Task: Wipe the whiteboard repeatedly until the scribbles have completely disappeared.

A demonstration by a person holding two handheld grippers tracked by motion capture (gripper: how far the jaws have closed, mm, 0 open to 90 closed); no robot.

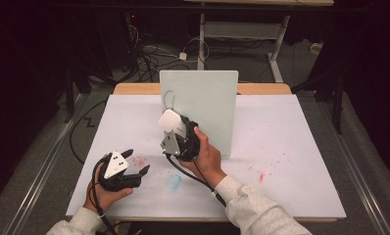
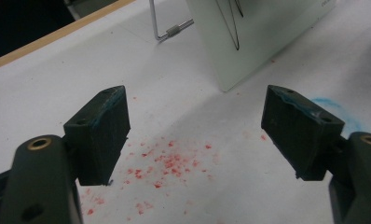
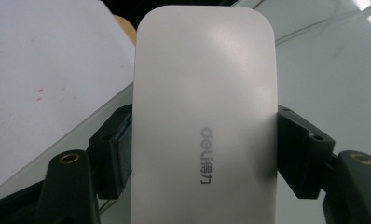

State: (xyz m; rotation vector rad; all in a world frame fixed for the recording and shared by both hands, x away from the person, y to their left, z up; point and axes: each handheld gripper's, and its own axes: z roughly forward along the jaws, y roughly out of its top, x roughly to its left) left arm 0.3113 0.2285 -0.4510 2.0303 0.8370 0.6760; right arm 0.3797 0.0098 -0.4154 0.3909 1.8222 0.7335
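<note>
White table (image 1: 291, 147); upright pale-green board (image 1: 207, 105) on it; red specks (image 1: 261, 175).

Red specks (image 2: 167, 163) + blue smudge (image 1: 174, 181) on white table cover (image 1: 291, 147); cables (image 1: 149, 58) on floor behind.

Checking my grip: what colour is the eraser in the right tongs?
White eraser with grey lettering, clearest in the right gripper view.

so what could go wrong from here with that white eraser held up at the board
The right gripper pinches the white eraser only at its smooth side edges, low on its body, so it might slip or twist when pressed. The whiteboard stands upright on a thin wire stand; a hard push could tip or slide it backwards. The left gripper is open, resting away from the board, so nothing braces it.
</note>
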